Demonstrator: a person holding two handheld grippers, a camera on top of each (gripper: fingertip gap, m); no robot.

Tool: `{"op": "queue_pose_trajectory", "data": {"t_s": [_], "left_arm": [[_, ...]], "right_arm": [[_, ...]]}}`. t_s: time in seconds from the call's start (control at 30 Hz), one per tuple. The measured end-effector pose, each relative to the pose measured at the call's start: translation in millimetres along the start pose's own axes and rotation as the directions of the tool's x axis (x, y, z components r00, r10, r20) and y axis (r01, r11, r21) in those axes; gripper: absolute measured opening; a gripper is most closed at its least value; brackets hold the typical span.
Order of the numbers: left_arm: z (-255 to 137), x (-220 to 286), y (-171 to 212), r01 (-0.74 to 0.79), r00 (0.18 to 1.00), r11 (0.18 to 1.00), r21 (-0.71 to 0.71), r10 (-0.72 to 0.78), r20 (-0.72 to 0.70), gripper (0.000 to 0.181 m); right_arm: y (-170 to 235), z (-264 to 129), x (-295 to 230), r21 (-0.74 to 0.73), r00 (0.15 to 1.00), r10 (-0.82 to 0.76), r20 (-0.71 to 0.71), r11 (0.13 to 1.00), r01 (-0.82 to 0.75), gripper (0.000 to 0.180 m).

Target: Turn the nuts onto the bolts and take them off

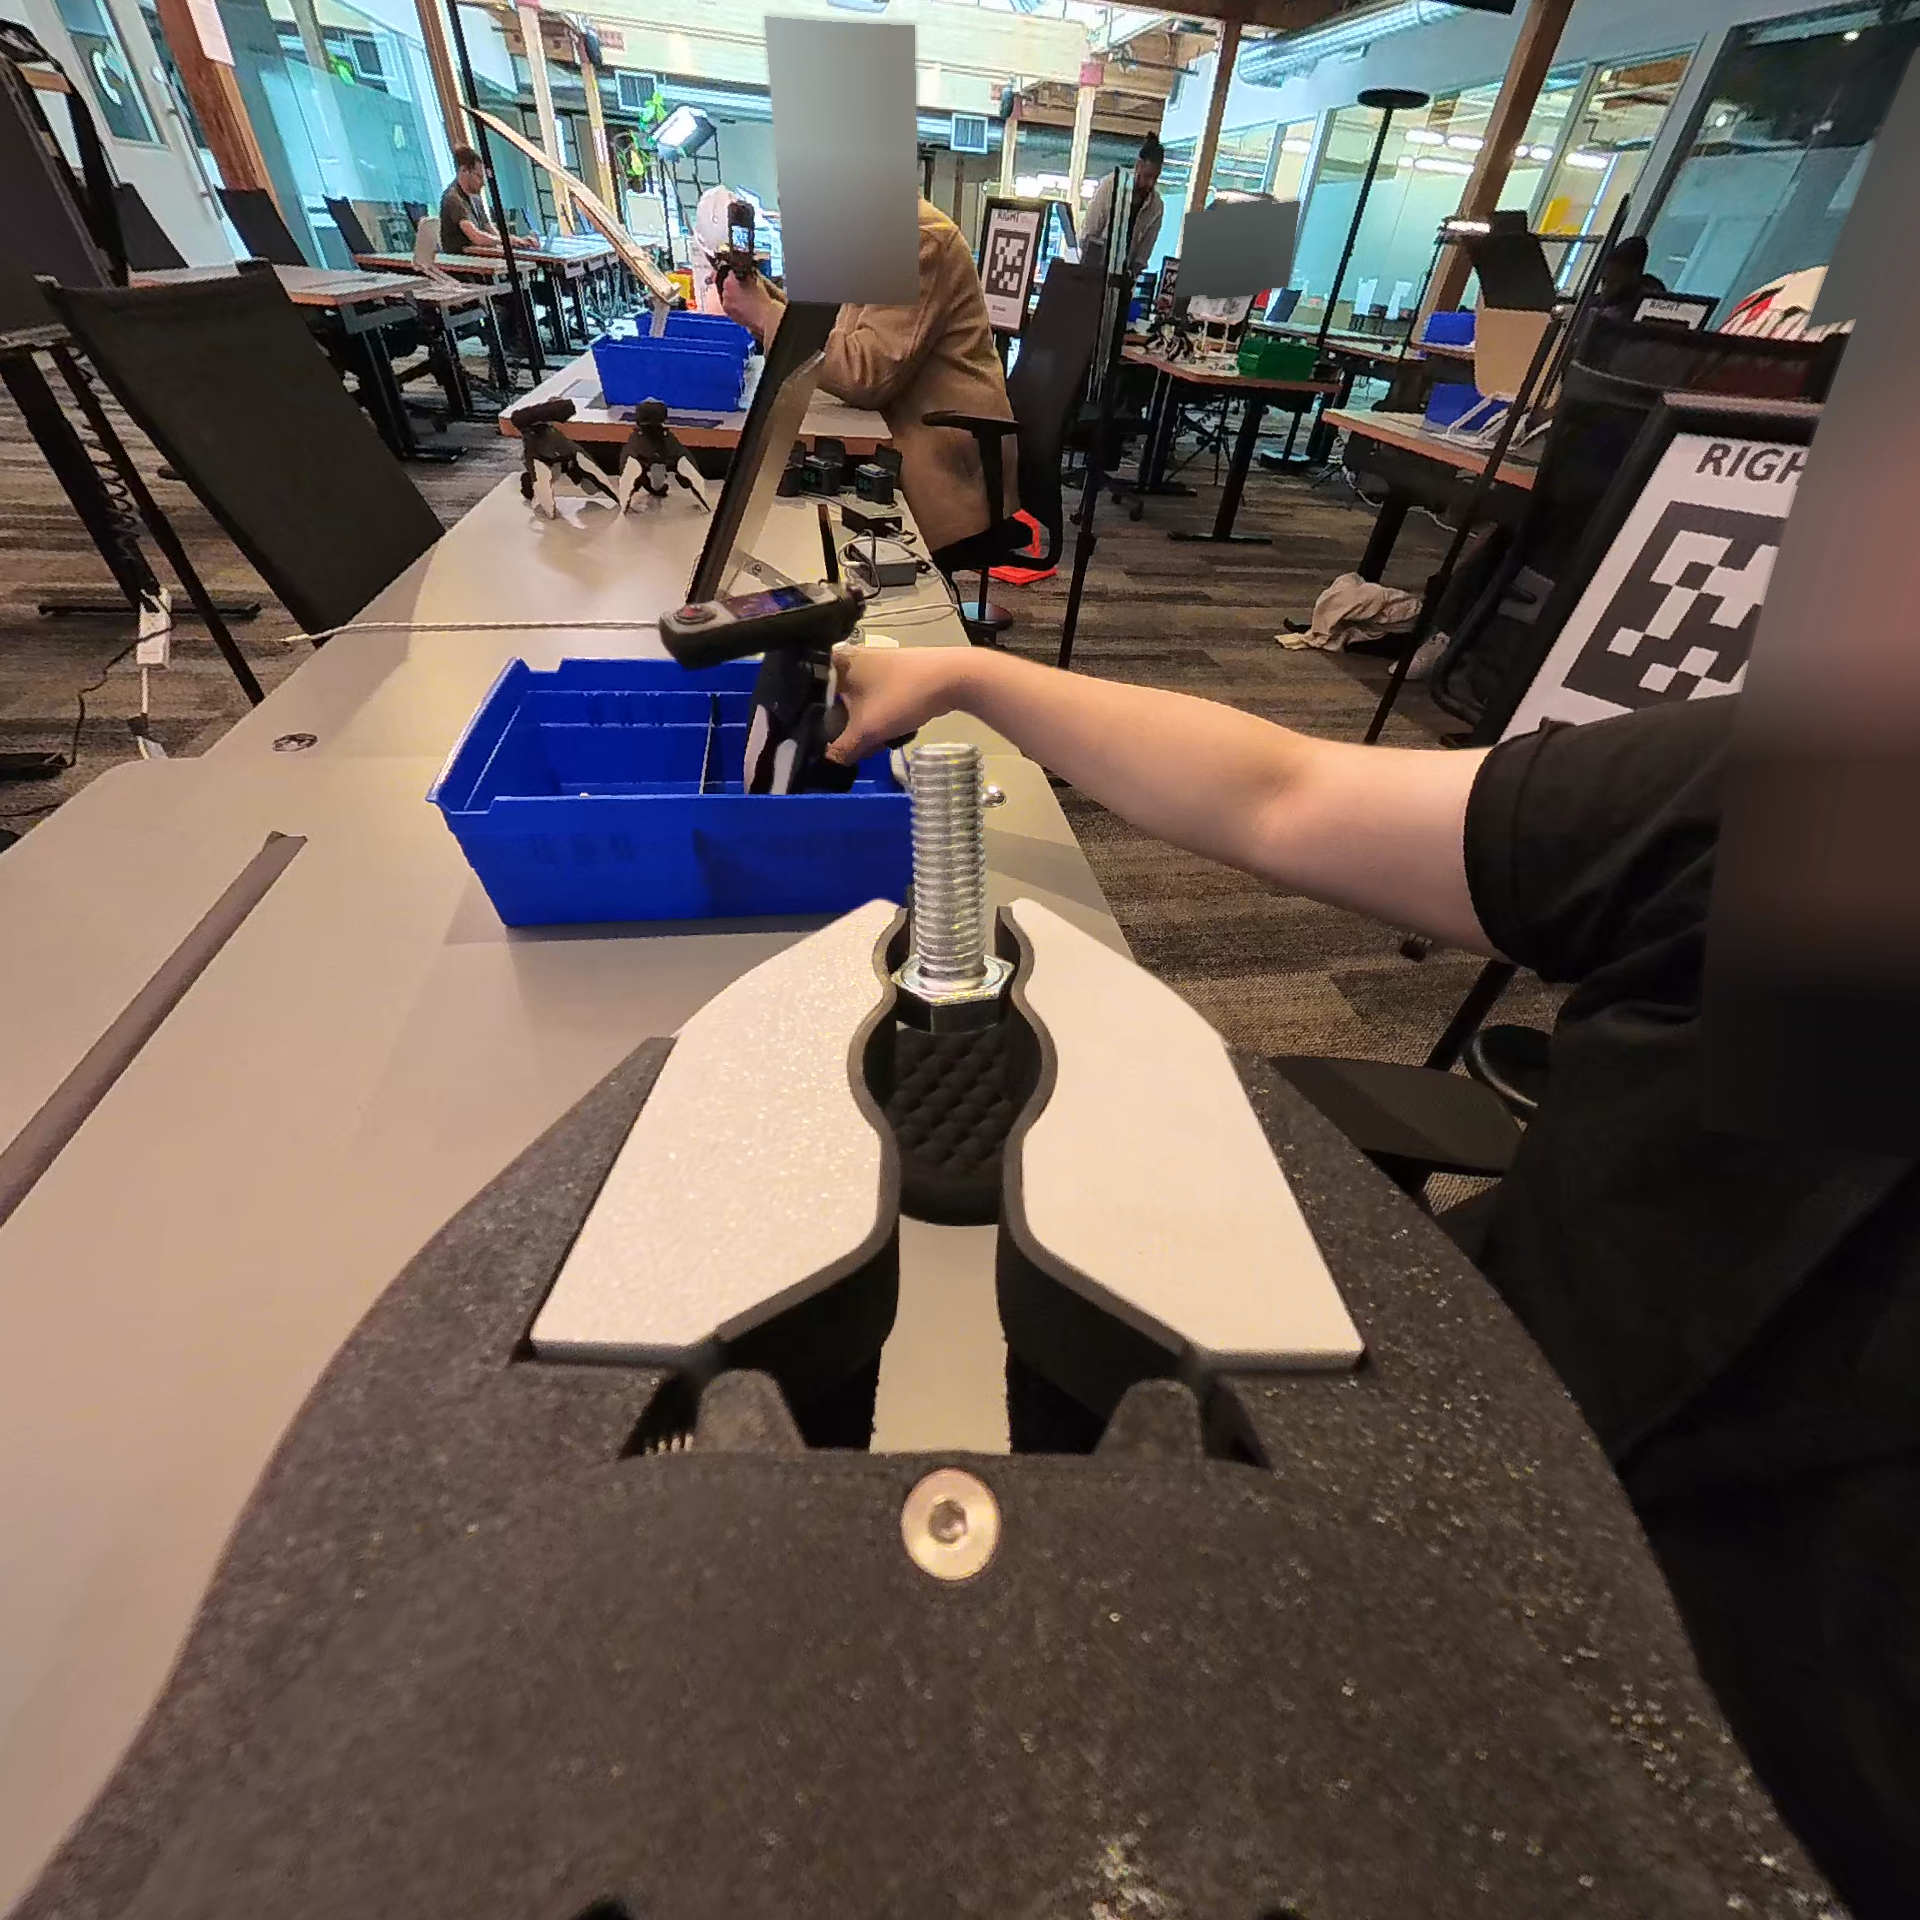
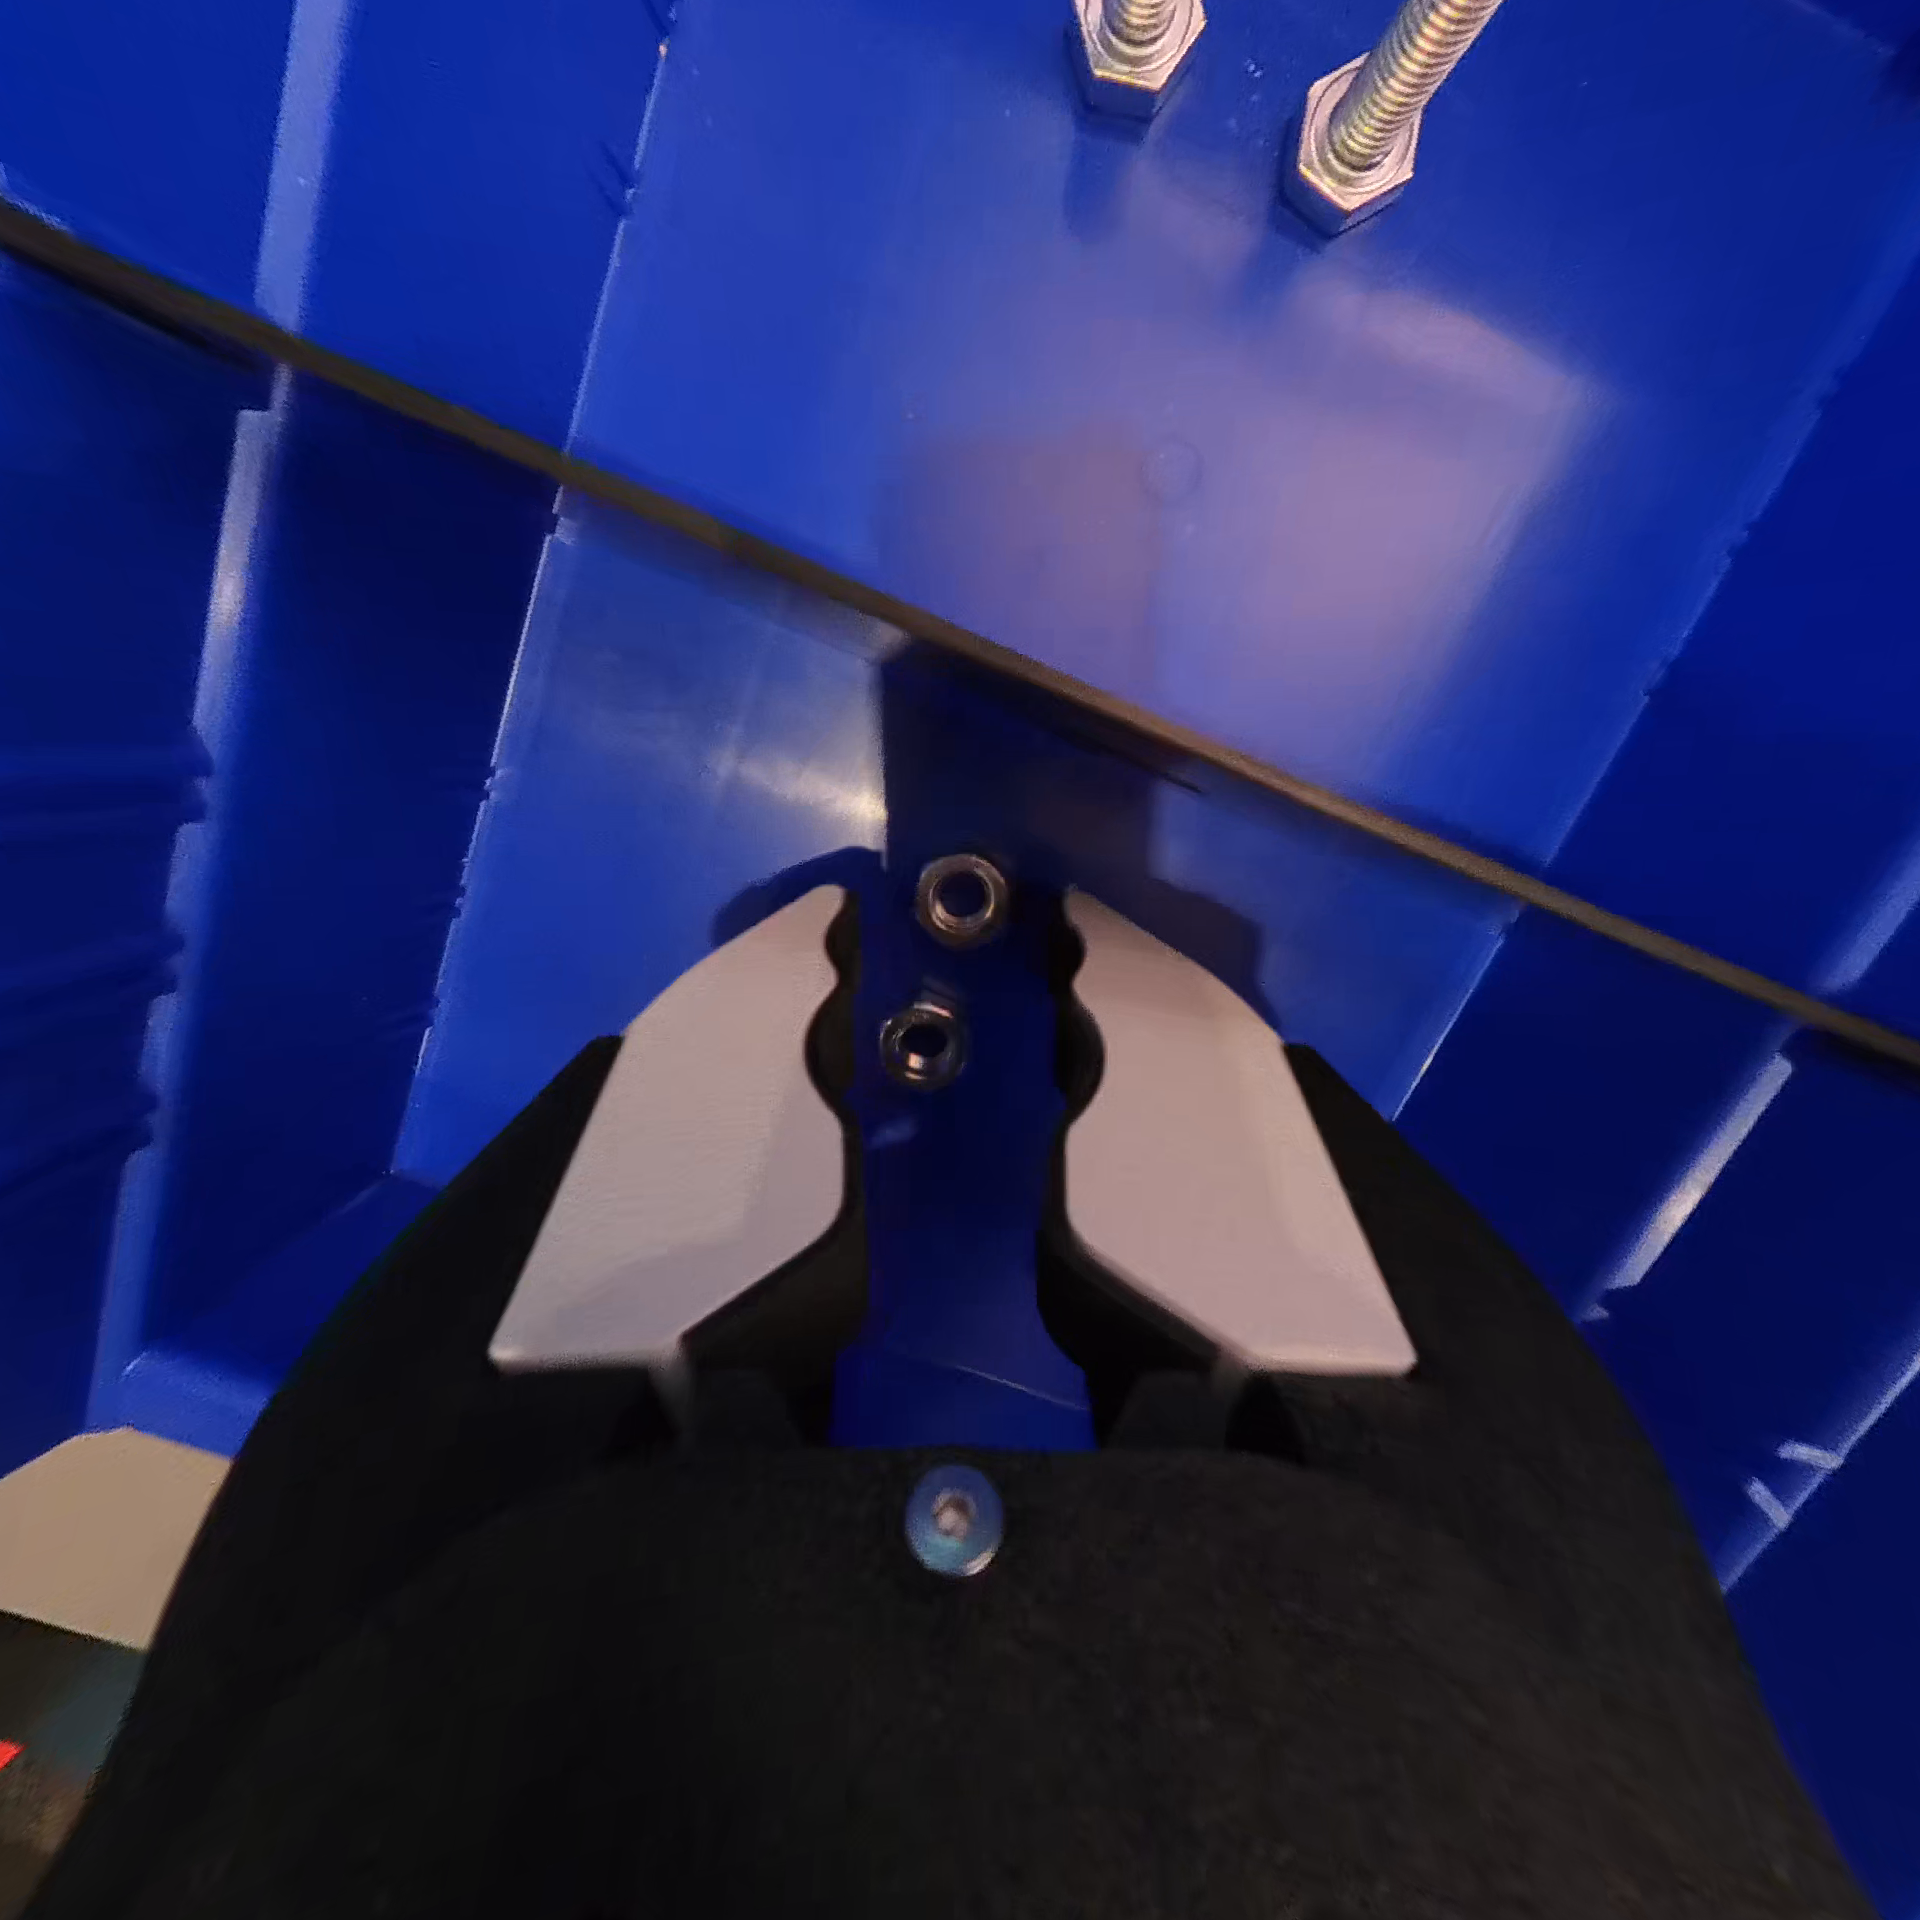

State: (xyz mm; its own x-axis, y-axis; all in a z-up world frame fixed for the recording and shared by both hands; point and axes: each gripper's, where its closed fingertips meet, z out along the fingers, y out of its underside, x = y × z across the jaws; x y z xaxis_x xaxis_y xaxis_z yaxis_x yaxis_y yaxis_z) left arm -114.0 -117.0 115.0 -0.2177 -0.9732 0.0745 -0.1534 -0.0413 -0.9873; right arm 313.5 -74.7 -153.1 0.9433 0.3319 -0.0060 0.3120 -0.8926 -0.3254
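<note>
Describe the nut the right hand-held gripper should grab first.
Look in the blue bin, in the compartment nearest the camera. Two small dark nuts lie between the open right hand-held gripper fingers; take the farther nut, level with the fingertips.

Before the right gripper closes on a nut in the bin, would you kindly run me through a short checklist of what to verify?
1. Left gripper shut on the bolt, threads upright: ok.
2. Bolt threads free of any nut: ok.
3. Right gripper open inside the blue bin: ok.
4. Far nut sits between the fingertips: ok.
5. Only one nut in the gap: not ok, the near nut lies there too.
6. Fingers touching the bin floor: cannot tell.
</note>
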Motion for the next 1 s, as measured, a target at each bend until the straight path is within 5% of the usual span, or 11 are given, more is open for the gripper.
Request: {"op": "queue_pose_trajectory", "data": {"t_s": [0.17,0.3,0.4,0.5,0.57,0.67,1.0], "left_arm": [[-4,-3,-5,-0.006,1.0,1.0,0.024,0.006,0.022,0.015],[-2,-19,0,-0.03,0.994,1.0,0.0,0.03,0.106,0.015],[1,-26,4,-0.022,0.993,1.0,-0.008,0.022,0.12,0.015],[1,-28,2,-0.019,0.992,1.0,0.025,0.016,0.124,0.015],[0,-27,-2,-0.01,0.993,0.998,0.059,0.003,0.115,0.015],[-5,-26,-9,-0.017,0.992,0.995,0.1,0.004,0.124,0.015],[-21,-22,-23,-0.041,0.991,0.987,0.156,0.02,0.134,0.015]], "right_arm": [[-17,-54,3,0.122,0.995,-0.014,-0.095,0.992,0.026,0.036],[-78,-169,-18,0.341,0.943,-0.067,-0.327,0.922,0.184,0.032],[-144,-246,-95,0.528,0.91,-0.199,-0.364,0.761,0.378,0.031],[-192,-285,-217,0.709,0.843,-0.481,-0.241,0.506,0.492,0.029],[-209,-298,-291,0.811,0.758,-0.628,-0.174,0.345,0.473,0.026],[-221,-299,-371,0.907,0.662,-0.748,-0.055,0.24,0.347,0.023],[-245,-245,-447,0.915,0.558,-0.823,0.107,0.301,0.269,0.026]]}}
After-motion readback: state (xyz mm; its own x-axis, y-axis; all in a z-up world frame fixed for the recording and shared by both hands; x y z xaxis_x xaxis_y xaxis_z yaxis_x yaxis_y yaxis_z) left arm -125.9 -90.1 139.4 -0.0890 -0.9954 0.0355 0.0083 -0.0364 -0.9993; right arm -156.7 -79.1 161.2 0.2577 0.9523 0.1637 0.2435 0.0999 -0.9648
